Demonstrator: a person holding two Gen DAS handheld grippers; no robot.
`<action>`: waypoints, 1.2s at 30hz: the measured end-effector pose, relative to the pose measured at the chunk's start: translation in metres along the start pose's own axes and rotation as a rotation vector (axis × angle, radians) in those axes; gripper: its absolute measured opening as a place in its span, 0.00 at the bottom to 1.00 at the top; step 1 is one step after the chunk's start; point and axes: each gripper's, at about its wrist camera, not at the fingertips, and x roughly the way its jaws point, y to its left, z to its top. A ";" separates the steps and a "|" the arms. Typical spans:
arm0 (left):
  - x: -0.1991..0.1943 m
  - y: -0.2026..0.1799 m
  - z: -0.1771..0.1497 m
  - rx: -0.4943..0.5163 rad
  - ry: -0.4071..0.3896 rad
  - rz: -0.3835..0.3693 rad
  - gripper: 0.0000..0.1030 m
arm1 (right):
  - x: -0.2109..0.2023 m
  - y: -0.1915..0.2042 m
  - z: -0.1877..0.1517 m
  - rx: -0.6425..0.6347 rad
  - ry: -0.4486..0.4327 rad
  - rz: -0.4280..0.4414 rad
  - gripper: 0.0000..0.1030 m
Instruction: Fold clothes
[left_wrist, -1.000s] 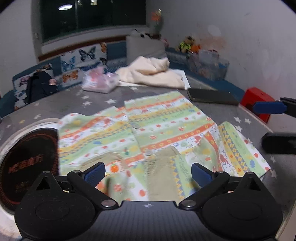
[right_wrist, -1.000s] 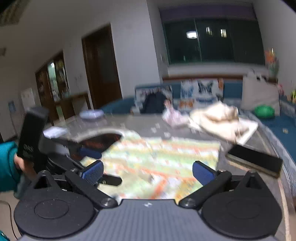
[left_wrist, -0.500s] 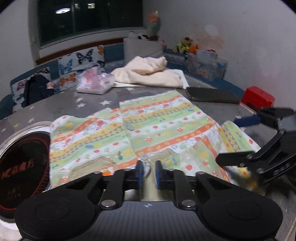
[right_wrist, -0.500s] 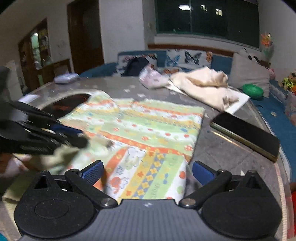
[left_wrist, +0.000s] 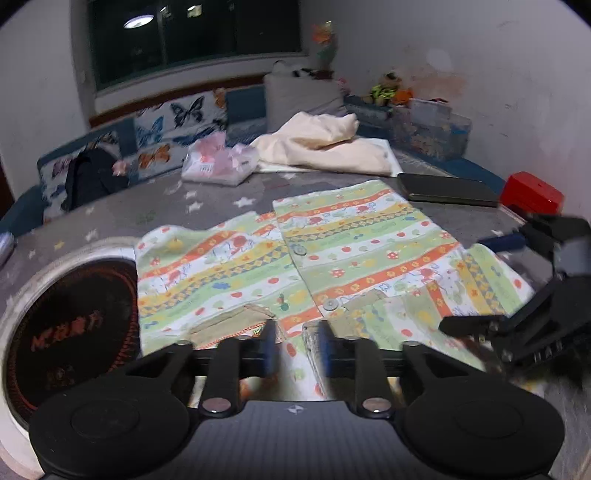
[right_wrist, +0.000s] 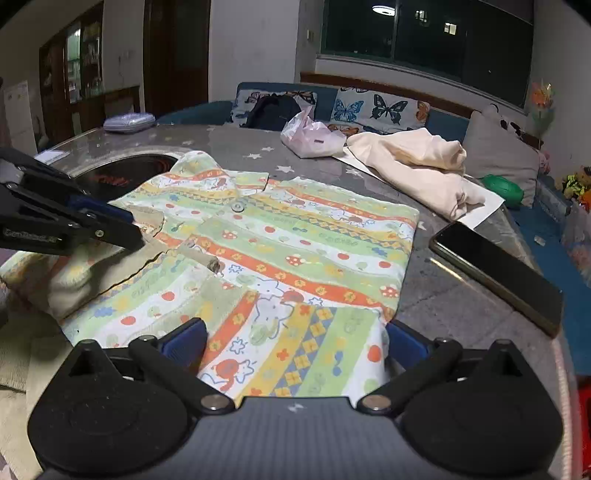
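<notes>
Left wrist view: the left tool (left_wrist: 293, 347) is opening, its pads apart over the patterned shirt's (left_wrist: 332, 258) near hem on the worktop (left_wrist: 184, 206); re-pinch cleanly.

Right wrist view: the right tool (right_wrist: 295, 341) stands spread astride the sleeve; gather one layer.

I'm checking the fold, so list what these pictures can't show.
- Shirt near hem: left wrist view, hidden behind the left claw, blurred between its opening jaws.
- Shirt's near edge: right wrist view, behind the right claw.
- Print on the pink bag: too small in both views.
</notes>
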 end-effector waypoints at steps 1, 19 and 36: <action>-0.007 0.000 -0.002 0.023 -0.009 -0.009 0.49 | -0.006 0.002 0.001 -0.017 -0.011 -0.004 1.00; -0.078 -0.021 -0.060 -0.127 0.261 -0.191 0.59 | -0.084 0.070 -0.039 -0.505 -0.062 0.029 1.00; -0.088 0.017 -0.006 -0.299 0.107 -0.362 0.11 | -0.085 0.082 -0.055 -0.584 -0.066 0.108 0.78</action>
